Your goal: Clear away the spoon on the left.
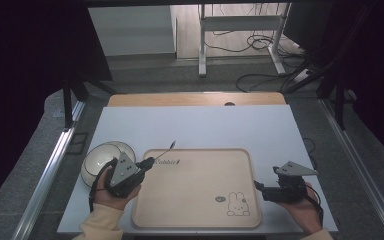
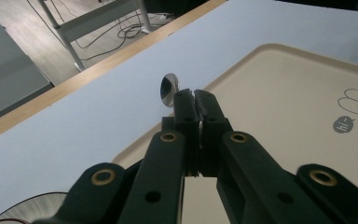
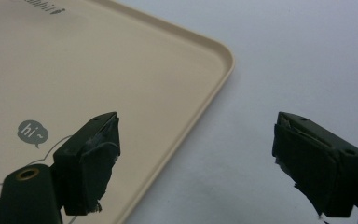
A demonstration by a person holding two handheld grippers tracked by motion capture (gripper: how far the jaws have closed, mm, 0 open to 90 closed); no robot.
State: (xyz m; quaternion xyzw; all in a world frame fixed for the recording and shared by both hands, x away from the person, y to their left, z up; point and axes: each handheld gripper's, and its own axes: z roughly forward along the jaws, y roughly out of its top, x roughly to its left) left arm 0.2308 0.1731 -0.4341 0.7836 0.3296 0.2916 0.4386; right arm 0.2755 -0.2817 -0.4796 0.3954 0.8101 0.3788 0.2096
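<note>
Big pale-grey table top (image 1: 200, 127) w/ a wood strip along its far edge; on it, near the person's side, a beige rounded-corner plastic tray (image 1: 195, 187) printed w/ a rabbit drawing and a "hi~" bubble. Just left of the tray, touching or nearly so, sits a white round bowl (image 1: 100, 156).

Left gripper (image 1: 147, 162) hangs over the tray's far-left corner, jaws pressed right together on the handle of a thin shiny metal spoon (image 1: 166, 149). In the left gripper view the spoon (image 2: 169, 89) has its oval bowl end poking out just past the closed jaw tips. Its long axis runs on from the jaws, up and away to the right, out over the tray's far rim toward bare table. So the spoon points away from the bowl, which lies behind and left of that hand, close by. Whether the spoon tip touches the table I can't say from here, prob. it's in the air.

Right gripper (image 1: 257, 187) rests low at the tray's right rim, jaws spread wide w/ nothing between them; the right gripper view has one jaw over the tray (image 3: 121, 70) and one over the table.

Left hand is far nearer bowl and tray corner alike. My guess: next move turns on swinging the spoon's long axis round, either back to the bowl or down flat inside the tray
</note>
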